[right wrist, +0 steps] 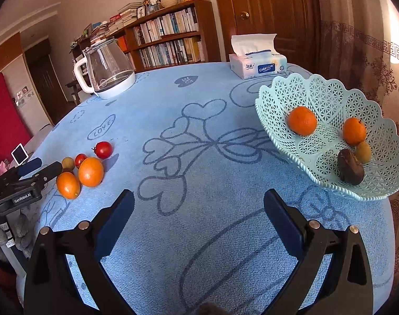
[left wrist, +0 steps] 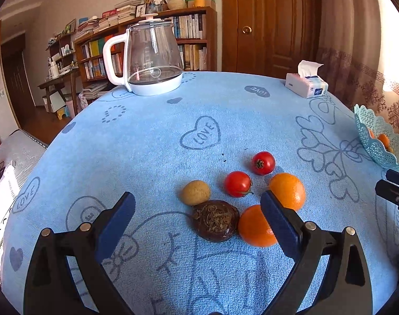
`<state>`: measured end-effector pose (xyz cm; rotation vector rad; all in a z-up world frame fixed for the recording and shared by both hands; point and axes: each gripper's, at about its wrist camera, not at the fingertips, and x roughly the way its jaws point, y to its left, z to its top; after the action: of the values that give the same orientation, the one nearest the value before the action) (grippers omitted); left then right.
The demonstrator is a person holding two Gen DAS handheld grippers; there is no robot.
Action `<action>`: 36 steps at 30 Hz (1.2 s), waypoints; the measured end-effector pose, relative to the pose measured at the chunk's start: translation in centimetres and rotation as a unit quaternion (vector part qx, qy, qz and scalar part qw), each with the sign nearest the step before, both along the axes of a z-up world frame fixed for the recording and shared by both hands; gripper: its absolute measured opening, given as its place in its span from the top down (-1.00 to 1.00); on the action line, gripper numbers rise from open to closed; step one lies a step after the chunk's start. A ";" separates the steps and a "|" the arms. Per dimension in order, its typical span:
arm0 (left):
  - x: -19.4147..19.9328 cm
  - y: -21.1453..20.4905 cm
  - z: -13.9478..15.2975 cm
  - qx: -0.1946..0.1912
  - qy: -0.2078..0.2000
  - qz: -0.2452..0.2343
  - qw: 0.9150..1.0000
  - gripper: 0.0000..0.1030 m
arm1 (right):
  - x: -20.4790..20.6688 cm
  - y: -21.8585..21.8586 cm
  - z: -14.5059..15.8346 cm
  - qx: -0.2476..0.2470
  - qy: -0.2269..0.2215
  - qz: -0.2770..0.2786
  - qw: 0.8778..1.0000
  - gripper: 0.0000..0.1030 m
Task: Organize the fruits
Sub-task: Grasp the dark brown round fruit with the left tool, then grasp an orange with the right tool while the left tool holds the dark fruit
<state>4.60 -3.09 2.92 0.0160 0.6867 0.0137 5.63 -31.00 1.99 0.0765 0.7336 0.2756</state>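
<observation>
While both grippers hang spread and empty, left gripper (left wrist: 198,210) hovers over six loose fruits (left wrist: 215,220); right gripper (right wrist: 199,207) faces bare cloth; basket (right wrist: 328,99) holds four, possibly more.

Both wrist cams low, shared tablecloth (left wrist: 152,136)

Place was home, living room or study by look; wooden bookshelf (right wrist: 170,36) along wall, crammed with books, more stacked on top beside boxes and small basket; panelled wooden door (left wrist: 267,23) with brass knob; patterned curtain (right wrist: 357,52) at window side; bench (left wrist: 173,131) draped in blue cloth printed with hearts and "LOVE"; glass kettle (left wrist: 152,57), tissue box (right wrist: 257,63) and lattice fruit basket (right wrist: 330,99) on it; cluttered side desk (left wrist: 60,78) further back.
</observation>
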 end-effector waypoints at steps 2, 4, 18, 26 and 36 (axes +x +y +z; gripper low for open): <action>-0.1 0.5 -0.1 -0.012 0.005 0.002 1.000 -0.85 | -0.1 0.2 -0.1 -0.002 0.001 0.006 1.000 -0.94; 0.0 1.1 -0.2 -0.027 0.014 0.007 0.999 -0.85 | -0.1 0.3 -0.2 -0.003 0.003 0.007 1.000 -0.94; 2.0 2.4 -1.9 -0.096 0.079 0.001 0.992 -0.60 | 0.5 0.6 -0.9 -0.008 0.029 0.005 1.000 -0.94; 1.7 1.6 -1.8 -0.088 0.083 -0.015 0.993 -0.54 | 0.5 0.6 -0.9 -0.009 0.031 0.005 0.999 -0.94; 1.6 0.9 -1.8 -0.113 0.091 -0.032 0.989 0.14 | 0.7 0.8 -1.2 -0.011 0.041 0.008 0.999 -0.94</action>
<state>6.24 -2.22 1.15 -0.1811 0.8667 -0.1295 6.31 -30.16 0.77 0.0617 0.8179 0.2803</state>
